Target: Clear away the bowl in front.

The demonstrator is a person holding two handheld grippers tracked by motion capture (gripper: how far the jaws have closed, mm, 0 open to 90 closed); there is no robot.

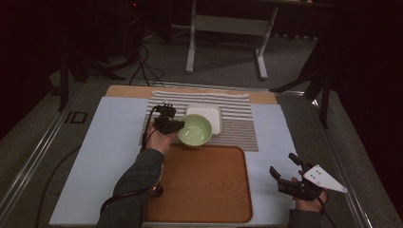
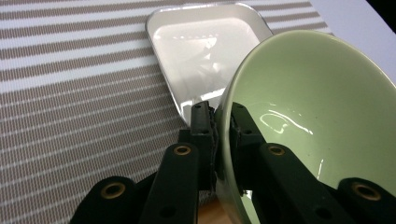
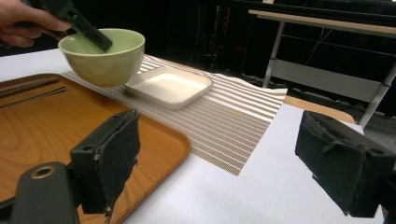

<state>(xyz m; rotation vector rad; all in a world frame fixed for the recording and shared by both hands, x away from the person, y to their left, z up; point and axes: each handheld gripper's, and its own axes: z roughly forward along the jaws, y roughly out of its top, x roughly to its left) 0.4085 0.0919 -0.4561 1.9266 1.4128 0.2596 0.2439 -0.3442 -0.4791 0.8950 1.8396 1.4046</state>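
Observation:
My left gripper [image 1: 172, 124] is shut on the left rim of a pale green bowl [image 1: 195, 130], with one jaw inside and one outside. In the left gripper view the jaws pinch the rim of the bowl [image 2: 308, 107] at the gripper [image 2: 222, 122]. The bowl [image 3: 102, 56] hangs tilted over the near edge of the striped placemat [image 1: 237, 128], beside a white square dish [image 1: 208, 115]. My right gripper [image 1: 283, 165] stands open at the table's near right, with nothing between its pads [image 3: 114, 154].
A wooden tray [image 1: 204, 190] lies in front of the placemat, with chopsticks [image 3: 28, 91] and a spoon [image 1: 156, 191] along its left side. The white dish [image 2: 205, 46] is empty. Pale blue table cover [image 1: 114, 156] lies to both sides. A desk frame [image 1: 228, 28] stands beyond the table.

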